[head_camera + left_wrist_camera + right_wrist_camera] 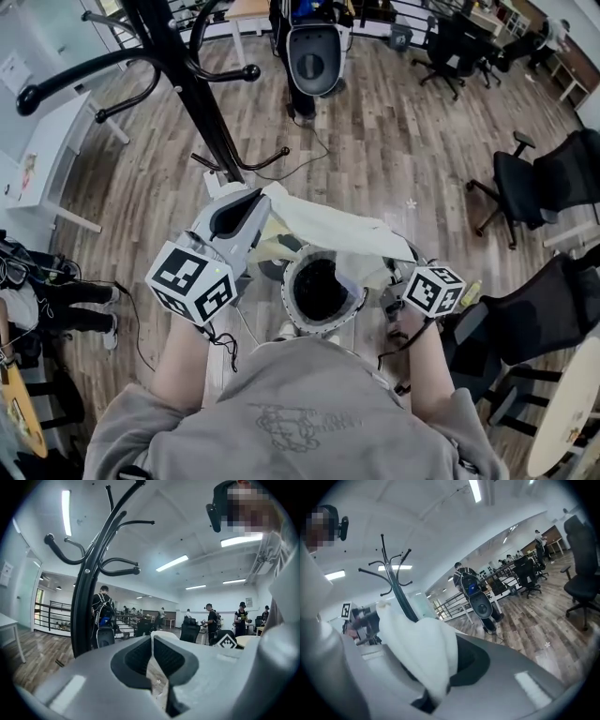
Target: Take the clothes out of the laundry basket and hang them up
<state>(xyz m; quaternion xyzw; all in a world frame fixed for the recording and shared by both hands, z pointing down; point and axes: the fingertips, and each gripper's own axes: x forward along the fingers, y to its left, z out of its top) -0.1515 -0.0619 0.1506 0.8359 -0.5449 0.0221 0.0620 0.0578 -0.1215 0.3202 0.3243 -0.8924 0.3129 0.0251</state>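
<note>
**Head view.** One white garment (328,225) hangs stretched between the two grippers, above the single laundry basket (323,330) near the person, so it is already clear of the basket. The left gripper (255,208) holds one end raised toward the one black coat stand (183,84) at far left. The right gripper (401,264) holds the other end lower, probably to keep the cloth spread for hooking.

**Left gripper view.** The pads (140,656) are pressed nearly together, with a white edge pinched at their tips. The stand's hooks rise just ahead.

**Right gripper view.** The jaws are clamped on a thick white fold that bulges out over them. The stand is beyond, to the left.
</note>
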